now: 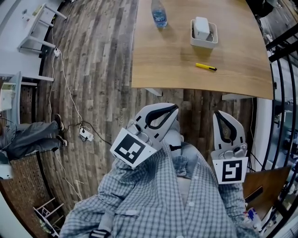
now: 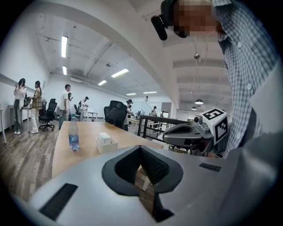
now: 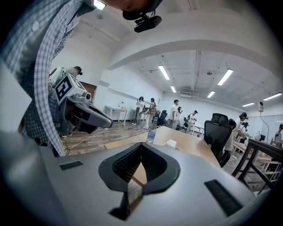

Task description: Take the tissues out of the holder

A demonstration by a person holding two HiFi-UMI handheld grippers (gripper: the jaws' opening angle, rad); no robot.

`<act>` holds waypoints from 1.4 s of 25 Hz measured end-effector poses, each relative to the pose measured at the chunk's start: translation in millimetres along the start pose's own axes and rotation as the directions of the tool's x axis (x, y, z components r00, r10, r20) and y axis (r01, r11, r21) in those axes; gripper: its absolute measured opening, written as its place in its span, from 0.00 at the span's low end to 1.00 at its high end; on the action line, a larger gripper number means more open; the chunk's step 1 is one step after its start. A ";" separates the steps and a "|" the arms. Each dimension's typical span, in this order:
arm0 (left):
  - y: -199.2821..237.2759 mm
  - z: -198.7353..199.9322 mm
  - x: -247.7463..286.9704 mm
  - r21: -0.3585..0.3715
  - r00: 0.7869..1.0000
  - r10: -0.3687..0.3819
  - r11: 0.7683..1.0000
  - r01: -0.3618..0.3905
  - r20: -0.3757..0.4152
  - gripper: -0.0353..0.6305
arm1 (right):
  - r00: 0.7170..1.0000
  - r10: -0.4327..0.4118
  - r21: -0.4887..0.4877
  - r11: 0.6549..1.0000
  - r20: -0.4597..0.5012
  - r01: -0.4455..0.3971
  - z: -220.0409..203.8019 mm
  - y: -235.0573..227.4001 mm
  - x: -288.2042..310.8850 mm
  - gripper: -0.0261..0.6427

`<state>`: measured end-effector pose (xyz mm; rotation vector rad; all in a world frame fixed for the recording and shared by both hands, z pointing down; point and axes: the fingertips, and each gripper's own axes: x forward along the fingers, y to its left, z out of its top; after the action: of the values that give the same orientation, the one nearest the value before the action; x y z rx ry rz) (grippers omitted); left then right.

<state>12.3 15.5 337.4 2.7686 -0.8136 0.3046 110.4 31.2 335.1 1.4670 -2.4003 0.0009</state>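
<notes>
The left tool [image 2: 140, 149] and right tool [image 3: 140, 145] are pressed together, holding nothing. The tissues [image 1: 201, 27] sit in their holder [image 1: 204, 43] on the table [image 1: 186, 69], far off

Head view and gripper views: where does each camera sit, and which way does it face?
Head view: on the head, facing steeply down at the table; shirt, left gripper, right gripper show.
Left gripper view: on the left gripper, facing along its shut jaws to the table; shirt, right gripper show.
Right gripper view: likewise from the right gripper; shirt, left gripper show.
All share the bottle and tissue holder.
</notes>
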 end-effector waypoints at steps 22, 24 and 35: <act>100.4 53.6 52.4 0.064 0.993 -0.119 0.991 0.117 0.026 0.06 | 0.990 -0.137 0.001 0.991 -0.009 0.137 34.5 -51.5 92.6 0.06; 103.9 54.7 55.7 0.061 0.990 -0.134 0.989 0.132 0.030 0.06 | 0.989 -0.146 -0.005 0.989 -0.007 0.146 37.3 -51.6 96.5 0.06; 119.4 55.6 73.3 0.076 0.989 -0.146 0.987 0.144 0.027 0.06 | 0.990 -0.139 0.071 0.988 -0.002 0.139 35.2 -68.5 120.1 0.06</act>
<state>14.0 -134.6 324.1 2.8893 -0.6156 0.2687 110.0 -111.0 323.4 1.6652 -2.3168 0.0524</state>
